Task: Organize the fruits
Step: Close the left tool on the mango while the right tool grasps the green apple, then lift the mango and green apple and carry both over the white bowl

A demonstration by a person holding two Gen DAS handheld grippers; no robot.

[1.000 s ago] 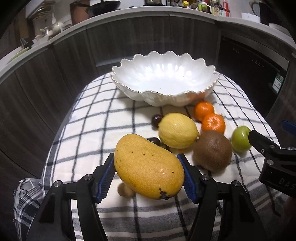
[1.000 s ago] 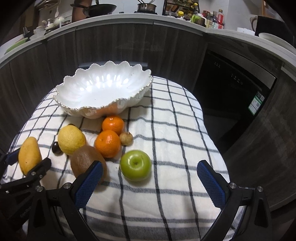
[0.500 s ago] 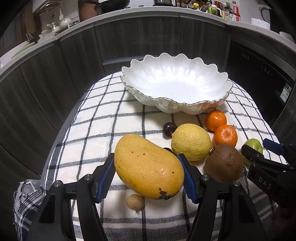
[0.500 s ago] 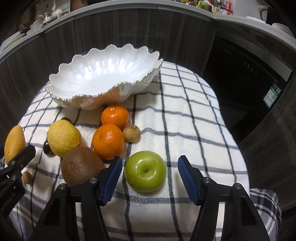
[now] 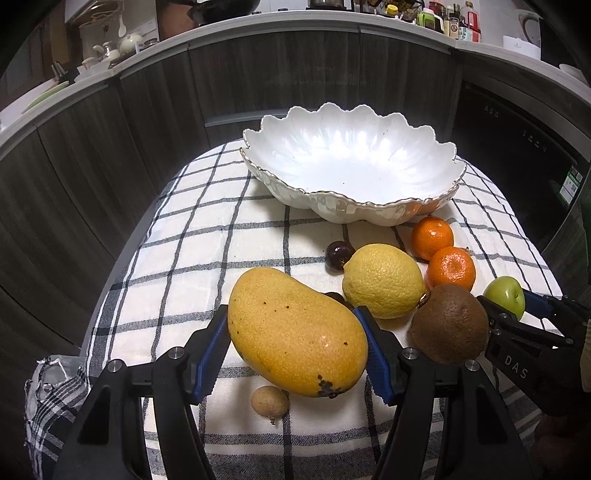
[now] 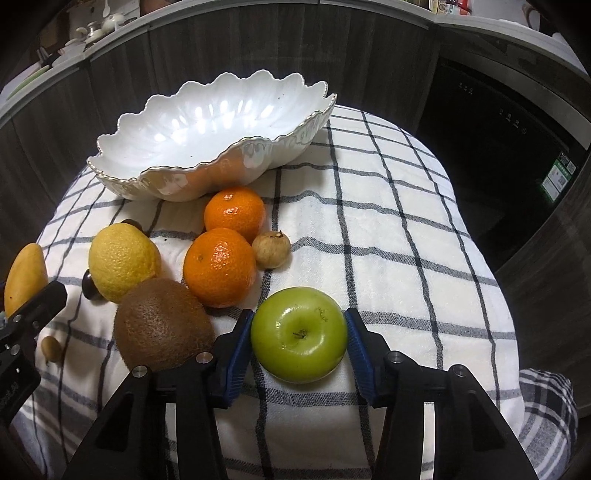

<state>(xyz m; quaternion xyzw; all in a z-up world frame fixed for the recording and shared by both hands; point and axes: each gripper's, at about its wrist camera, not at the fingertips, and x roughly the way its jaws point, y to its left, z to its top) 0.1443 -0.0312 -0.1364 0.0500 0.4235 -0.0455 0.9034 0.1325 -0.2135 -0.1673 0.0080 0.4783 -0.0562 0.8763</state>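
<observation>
Both claws on fruit, bowl waiting

The mango is sitting gripped in your left claw; your right claw, jaws just closing, is pinching the green apple on the checked cloth, near the white bowl.

**Kitchen setting behind the work surface**

Dark wood-grain cabinet fronts curve round the far side beneath a pale countertop carrying bottles and teaware. Far right, a black built-in appliance. A checked cloth covers the desk.
</observation>
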